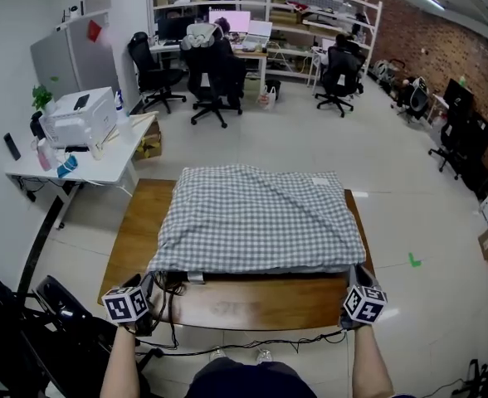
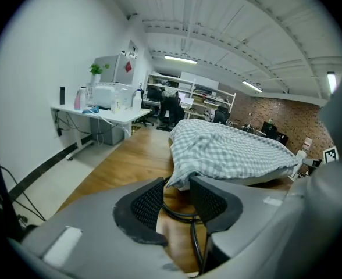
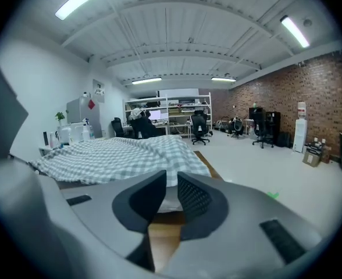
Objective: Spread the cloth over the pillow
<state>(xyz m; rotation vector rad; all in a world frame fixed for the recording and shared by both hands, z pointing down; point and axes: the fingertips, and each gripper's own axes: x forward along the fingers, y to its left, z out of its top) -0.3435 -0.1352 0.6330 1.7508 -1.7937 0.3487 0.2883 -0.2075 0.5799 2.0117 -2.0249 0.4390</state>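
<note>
Though illegible, white tag [image 1: 196, 277] on checked cloth [image 1: 256, 218] over the pillow [image 2: 264, 176].

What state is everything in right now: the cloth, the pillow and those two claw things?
cloth: spread over the pillow, near edge draped down.
pillow: covered, only its near edge showing.
left gripper: open, holding nothing.
right gripper: open, holding nothing.

The cloth [image 1: 261, 218] lies over the pillow [image 2: 258, 178] on the table [image 1: 252, 303]. Your left gripper [image 1: 150, 287] is at the cloth's near left corner and your right gripper [image 1: 353, 279] at its near right corner. A cable [image 2: 180, 215] lies on the table below your left gripper. A desk [image 1: 111, 166] stands far left.
</note>
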